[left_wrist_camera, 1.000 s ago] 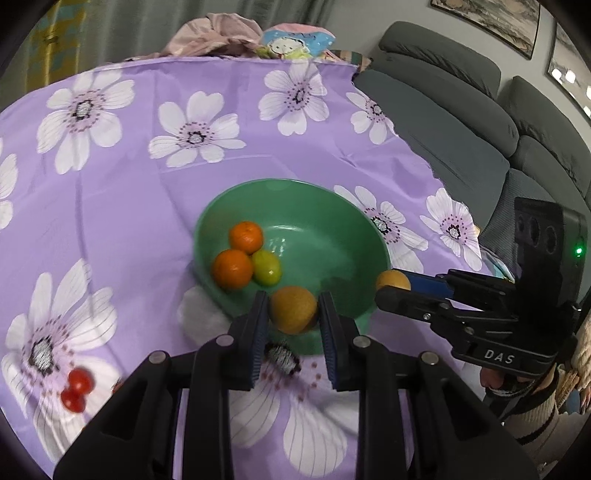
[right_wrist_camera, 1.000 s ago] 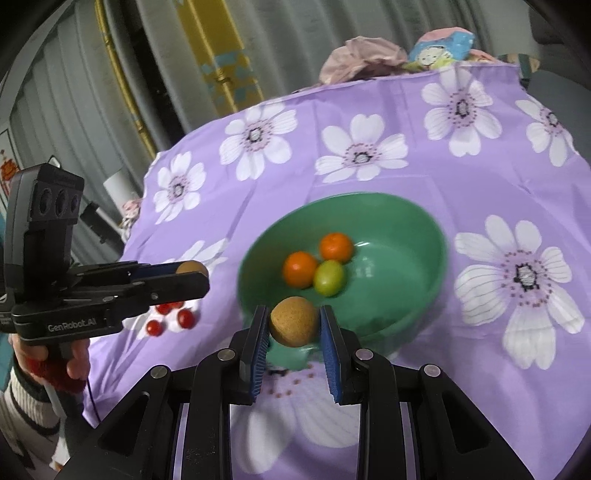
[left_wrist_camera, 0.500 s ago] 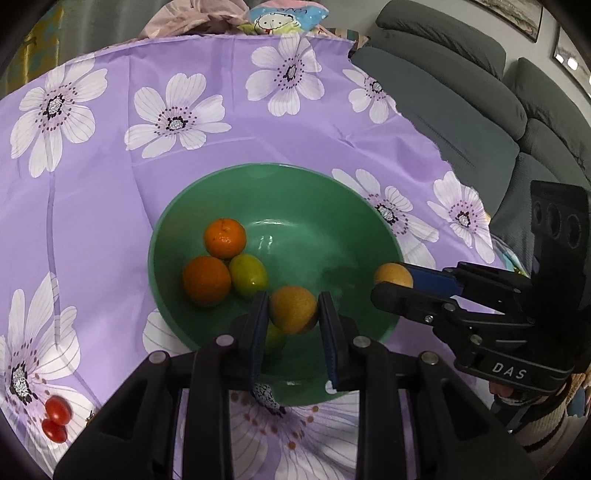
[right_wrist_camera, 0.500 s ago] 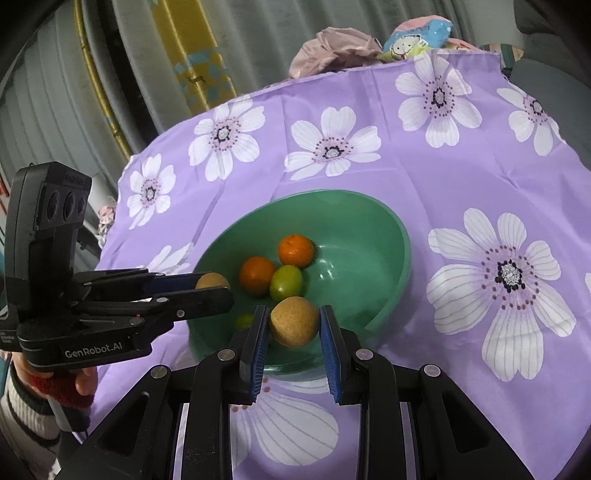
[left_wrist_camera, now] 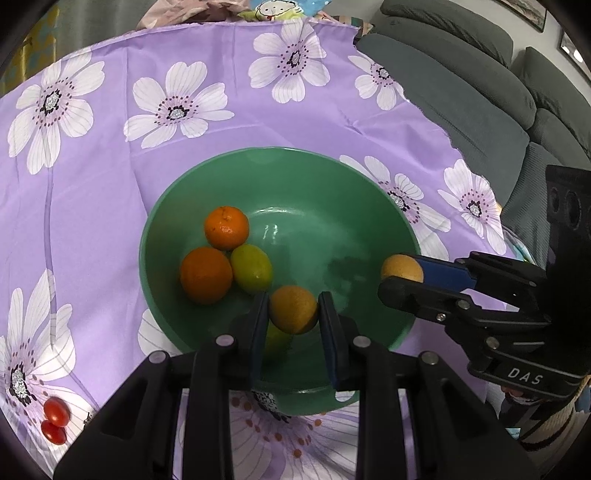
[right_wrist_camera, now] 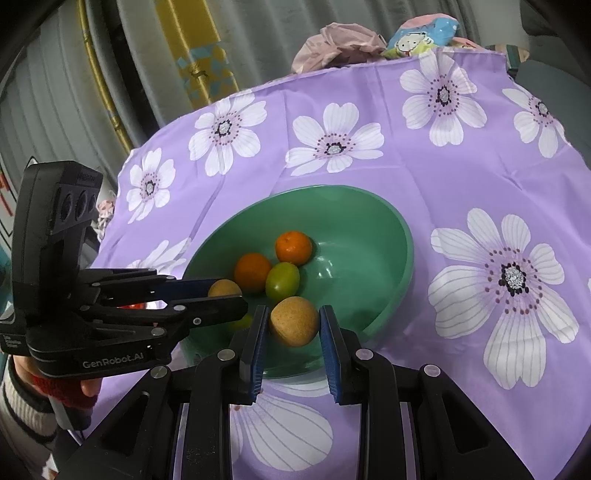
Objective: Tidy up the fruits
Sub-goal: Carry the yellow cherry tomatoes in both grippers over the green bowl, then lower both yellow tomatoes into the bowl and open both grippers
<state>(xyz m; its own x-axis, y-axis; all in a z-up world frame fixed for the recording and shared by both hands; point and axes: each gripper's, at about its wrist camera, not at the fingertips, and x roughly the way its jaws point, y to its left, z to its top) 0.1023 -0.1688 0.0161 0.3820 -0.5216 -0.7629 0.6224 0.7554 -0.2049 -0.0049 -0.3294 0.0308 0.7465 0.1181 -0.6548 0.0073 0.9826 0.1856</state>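
Observation:
A green bowl [left_wrist_camera: 332, 192] [right_wrist_camera: 388, 221] sits on the purple flowered cloth. It holds two oranges [left_wrist_camera: 226, 228] [left_wrist_camera: 206, 275], a green lime [left_wrist_camera: 252, 267] and a second green fruit [left_wrist_camera: 275, 338] half hidden behind my left fingers. My left gripper [left_wrist_camera: 292, 314] is shut on a yellow-brown round fruit [left_wrist_camera: 293, 309] above the bowl's near side. My right gripper [right_wrist_camera: 292, 325] is shut on a similar brown fruit [right_wrist_camera: 294, 320] over the bowl's near rim; it also shows in the left wrist view [left_wrist_camera: 400, 275].
Two small red tomatoes [left_wrist_camera: 54, 421] lie on the cloth at the near left. A grey sofa [left_wrist_camera: 461, 85] stands to the right of the table. Crumpled cloth and a cartoon-print bag [right_wrist_camera: 424, 35] lie at the table's far edge.
Both grippers have moved forward over the bowl with their fruits still held. The bowl now looks larger and closer in both views.

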